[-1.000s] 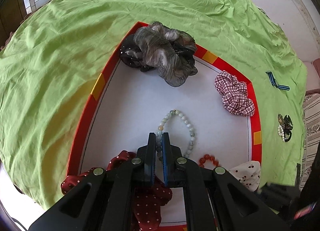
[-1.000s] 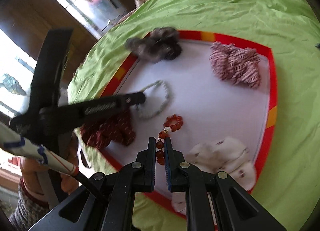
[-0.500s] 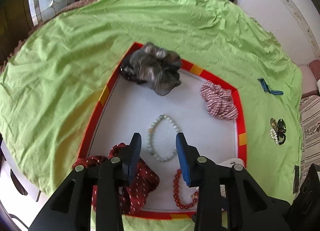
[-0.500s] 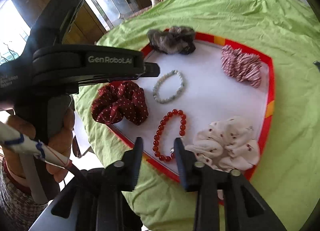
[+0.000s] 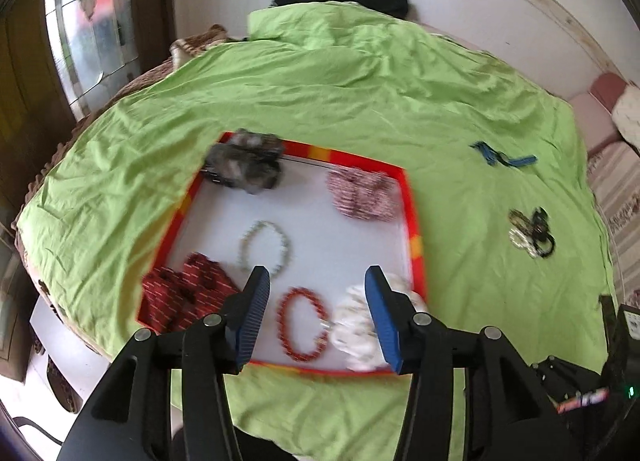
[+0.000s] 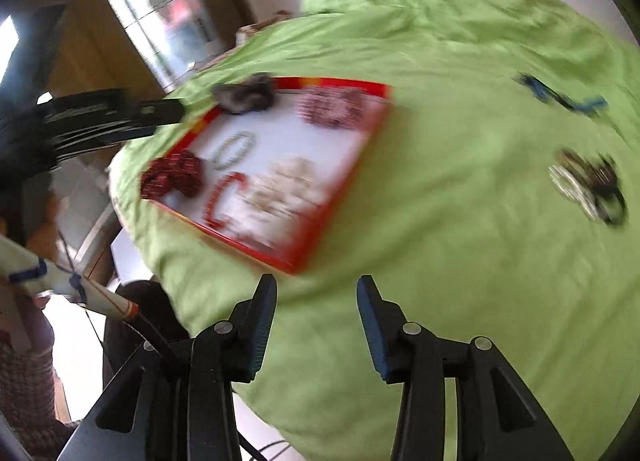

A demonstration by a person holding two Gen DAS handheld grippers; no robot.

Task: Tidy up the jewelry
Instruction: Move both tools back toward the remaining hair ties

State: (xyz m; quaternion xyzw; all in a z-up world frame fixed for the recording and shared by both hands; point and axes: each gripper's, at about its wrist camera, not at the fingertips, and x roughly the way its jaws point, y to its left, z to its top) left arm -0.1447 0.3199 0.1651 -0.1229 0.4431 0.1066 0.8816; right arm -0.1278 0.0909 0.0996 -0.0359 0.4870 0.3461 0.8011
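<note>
- My left gripper (image 5: 316,313) is spread wide and holds nothing; it hangs over the near edge of the tray (image 5: 412,217), low in the left wrist view.
- My right gripper (image 6: 316,321) is just as wide apart and carries nothing, over bare green cloth (image 6: 440,241) at the bottom of its frame.
- The red bead bracelet (image 5: 301,327) lies as a closed oval on the tray's white floor, between my left fingers (blurred, but the beads read as glossy orange-red).
- The pale green bead bracelet (image 5: 266,247) is a loose ring above it, mid-frame.
- Scrunchies fill the corners: grey (image 5: 244,167) upper left, checked (image 5: 362,197) upper right, dark red dotted (image 5: 188,293) lower left, white (image 5: 362,329) lower right.
- A pearl-and-black hair piece (image 5: 530,233) lies on the cloth at right, well apart from the tray.
</note>
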